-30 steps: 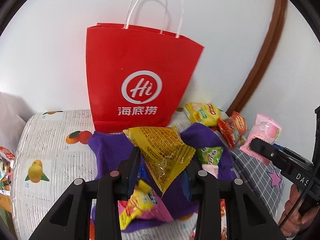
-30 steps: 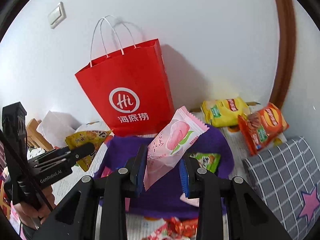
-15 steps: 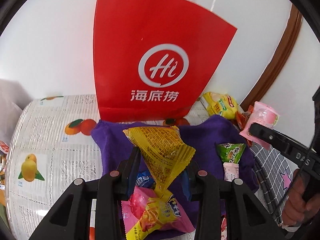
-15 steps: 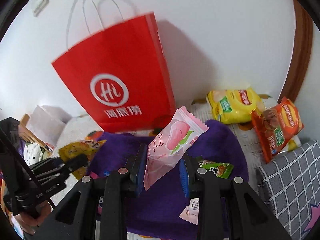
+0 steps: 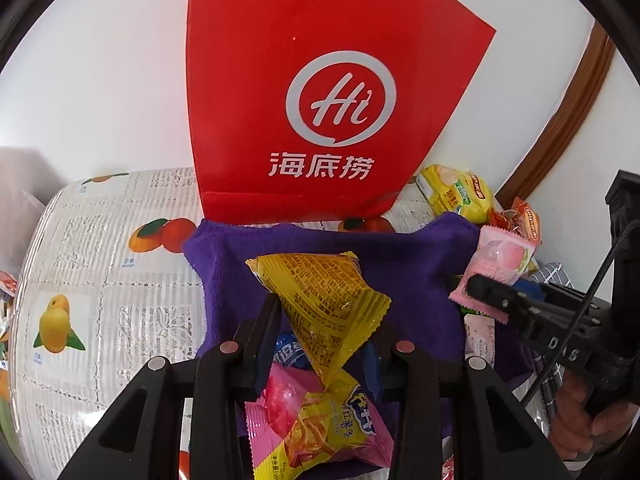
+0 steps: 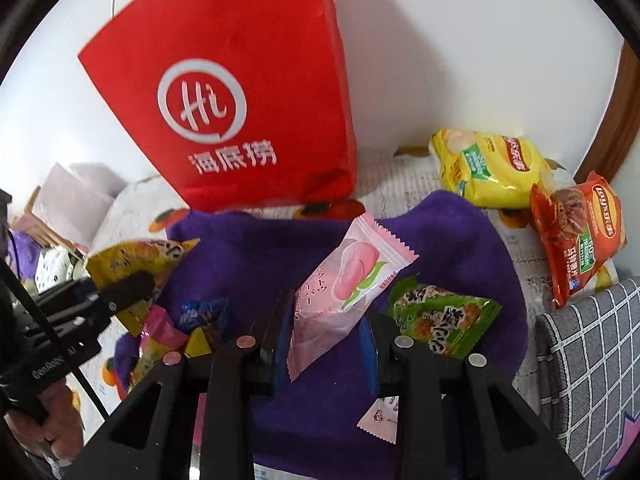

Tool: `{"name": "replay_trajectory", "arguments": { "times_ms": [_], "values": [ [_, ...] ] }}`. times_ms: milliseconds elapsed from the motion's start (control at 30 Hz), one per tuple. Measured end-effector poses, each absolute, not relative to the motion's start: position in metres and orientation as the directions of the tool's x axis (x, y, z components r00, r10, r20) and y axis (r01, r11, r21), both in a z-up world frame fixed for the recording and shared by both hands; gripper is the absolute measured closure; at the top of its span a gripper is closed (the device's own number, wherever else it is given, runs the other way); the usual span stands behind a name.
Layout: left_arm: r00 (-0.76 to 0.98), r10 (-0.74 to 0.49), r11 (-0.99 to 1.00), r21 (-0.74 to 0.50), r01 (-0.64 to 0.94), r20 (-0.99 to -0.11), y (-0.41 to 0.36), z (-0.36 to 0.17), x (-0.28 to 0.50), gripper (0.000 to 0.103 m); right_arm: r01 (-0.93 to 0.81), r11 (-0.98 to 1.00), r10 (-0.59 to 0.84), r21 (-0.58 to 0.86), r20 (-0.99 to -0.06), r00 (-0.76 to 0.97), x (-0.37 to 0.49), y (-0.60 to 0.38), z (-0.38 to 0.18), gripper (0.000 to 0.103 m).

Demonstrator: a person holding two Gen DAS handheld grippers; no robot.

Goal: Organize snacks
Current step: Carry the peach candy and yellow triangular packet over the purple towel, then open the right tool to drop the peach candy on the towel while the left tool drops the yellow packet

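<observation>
Two tongs, left tongs (image 5: 324, 344) clamping yellow packet (image 5: 324, 304), right tongs (image 6: 326, 344) pink packet (image 6: 344, 292)

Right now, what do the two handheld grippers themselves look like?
Both the left gripper and right gripper are matte black plastic, with silver pivot pins and blue finger pads. White lettering marks their sides; a thin black cable runs alongside. Bare hands, no sleeves visible.

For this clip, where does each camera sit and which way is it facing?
Left wrist: on the left gripper, looking along its fingers at the red bag and purple cloth; it grips a yellow packet; the right gripper and its hand show at right.
Right wrist: on the right gripper, facing the same bag; it grips a pink packet; the left gripper shows at left.
Shared: bag, cloth, both packets, yellow chip bag.
</observation>
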State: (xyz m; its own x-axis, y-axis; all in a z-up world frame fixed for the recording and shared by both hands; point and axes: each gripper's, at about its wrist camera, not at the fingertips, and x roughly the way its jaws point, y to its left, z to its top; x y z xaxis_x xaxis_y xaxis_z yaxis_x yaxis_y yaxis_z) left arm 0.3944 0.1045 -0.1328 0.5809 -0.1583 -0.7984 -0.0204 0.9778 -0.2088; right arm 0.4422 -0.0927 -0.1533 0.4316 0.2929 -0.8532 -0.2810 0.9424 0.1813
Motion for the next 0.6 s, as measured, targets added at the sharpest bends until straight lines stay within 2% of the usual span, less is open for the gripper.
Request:
{"name": "replay_trajectory", "arguments": {
  "times_ms": [600],
  "values": [
    [0.559, -0.163, 0.977, -0.212, -0.024, -0.813, 0.104, -0.143, 0.398, 0.068, -0.295, 0.942, 0.262, 0.162, -0.904, 0.339, 0.447, -0.085, -0.178, 0.072]
  ]
}}
